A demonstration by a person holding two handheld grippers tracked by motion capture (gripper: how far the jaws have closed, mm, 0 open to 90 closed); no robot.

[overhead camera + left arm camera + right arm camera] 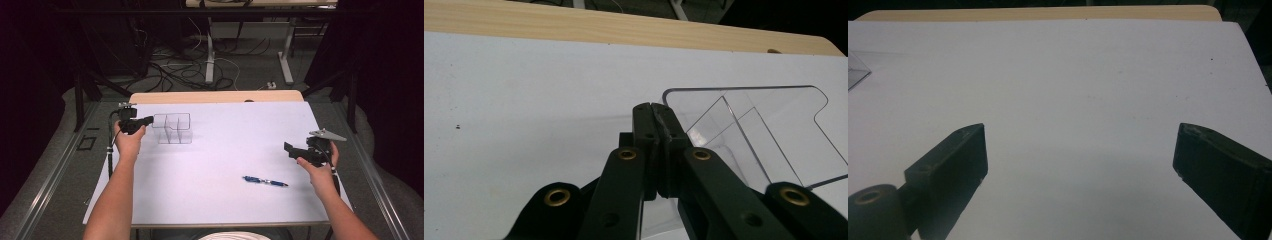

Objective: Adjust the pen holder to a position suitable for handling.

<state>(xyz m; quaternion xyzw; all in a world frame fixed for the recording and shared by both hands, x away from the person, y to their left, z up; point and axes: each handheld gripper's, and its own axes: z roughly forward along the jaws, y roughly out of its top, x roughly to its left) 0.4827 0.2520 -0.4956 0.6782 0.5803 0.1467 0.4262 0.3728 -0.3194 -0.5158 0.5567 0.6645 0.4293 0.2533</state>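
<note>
step: left claw [655,107] pinched on clear plastic divided organiser [172,128], far-left of white worktop [225,200] | right claw [1080,165] wide open, empty | next, likely: fetch blue pen [265,181]

One clear organizer [172,128], one pen [265,181], two hand-held grippers.

You face a dim room beyond the white table [225,195]. Tangled cables [175,70] litter the grey floor [50,170] near far desk legs [286,60].
</note>
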